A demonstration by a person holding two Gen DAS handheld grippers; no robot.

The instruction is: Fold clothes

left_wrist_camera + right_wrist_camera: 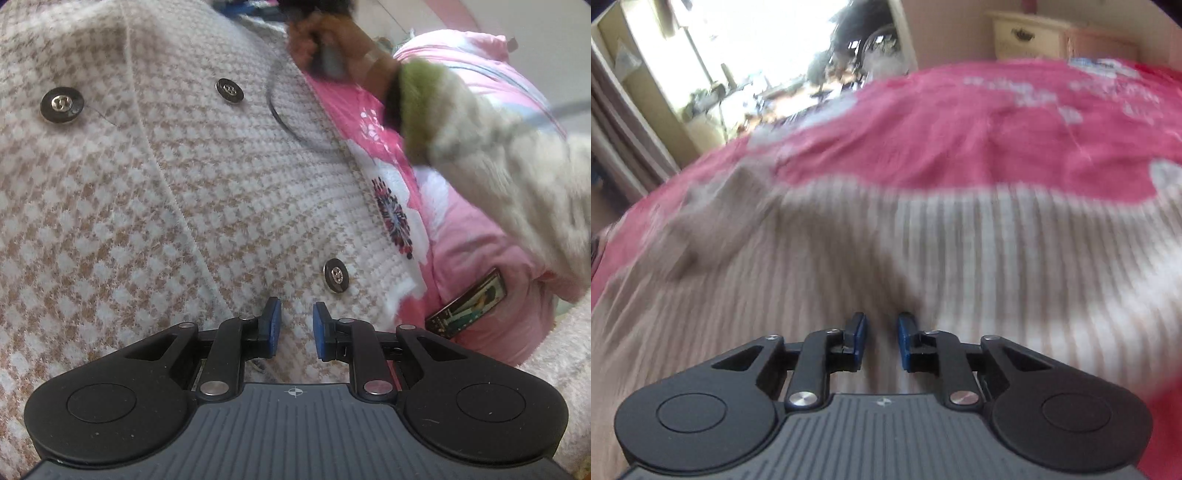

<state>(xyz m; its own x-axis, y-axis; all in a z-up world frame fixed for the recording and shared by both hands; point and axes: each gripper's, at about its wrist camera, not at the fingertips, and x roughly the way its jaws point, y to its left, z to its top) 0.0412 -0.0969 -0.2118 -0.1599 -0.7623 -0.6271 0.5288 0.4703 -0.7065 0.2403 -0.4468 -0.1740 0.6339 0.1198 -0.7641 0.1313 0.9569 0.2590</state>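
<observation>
A beige-and-white houndstooth knit cardigan (155, 192) with dark metal buttons (62, 105) lies spread on a pink floral bedspread (476, 258) and fills most of the left wrist view. My left gripper (296, 326) hovers close over it beside the lowest button (336, 275); it is open by a narrow gap with nothing in it. The right wrist view is motion-blurred. There the cardigan (886, 258) covers the near half. My right gripper (881, 339) is just above the knit, open by a narrow gap, with only cloth behind the gap.
A person's hand (325, 40) in a fuzzy green-and-white sleeve (491, 147) holds a handle at the top. A flat dark rectangular item (466, 306) lies on the bedspread. A thin grey cable (286, 120) crosses the cardigan. A bright window (757, 48) and cream dresser (1027, 33) stand beyond the bed.
</observation>
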